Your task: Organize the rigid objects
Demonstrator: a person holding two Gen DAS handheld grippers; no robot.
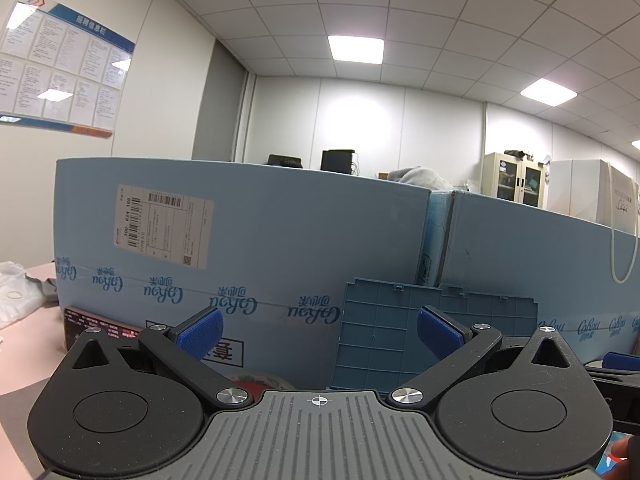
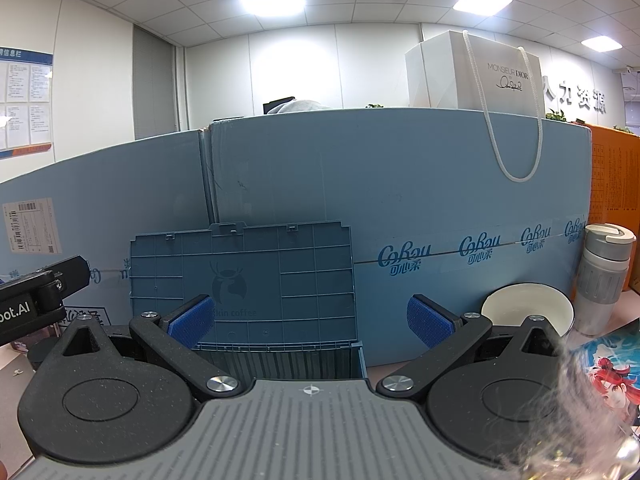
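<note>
A blue plastic storage box (image 2: 280,354) stands on the pink table with its ribbed lid (image 2: 244,276) raised upright against big blue cartons. My right gripper (image 2: 310,318) is open and empty, just in front of the box. The lid also shows in the left wrist view (image 1: 384,336). My left gripper (image 1: 318,334) is open and empty, left of the lid, above a roll of tape (image 1: 260,382). A white bowl (image 2: 528,312) and a grey-white tumbler (image 2: 604,276) stand to the right. A dark printed box (image 1: 100,326) lies at the left.
Tall blue cartons (image 2: 400,184) wall off the back of the table. A white paper bag (image 2: 476,72) sits on top of them. An orange carton (image 2: 616,196) stands at far right. A picture card (image 2: 608,372) lies at right. A crumpled plastic bag (image 1: 16,292) lies at far left.
</note>
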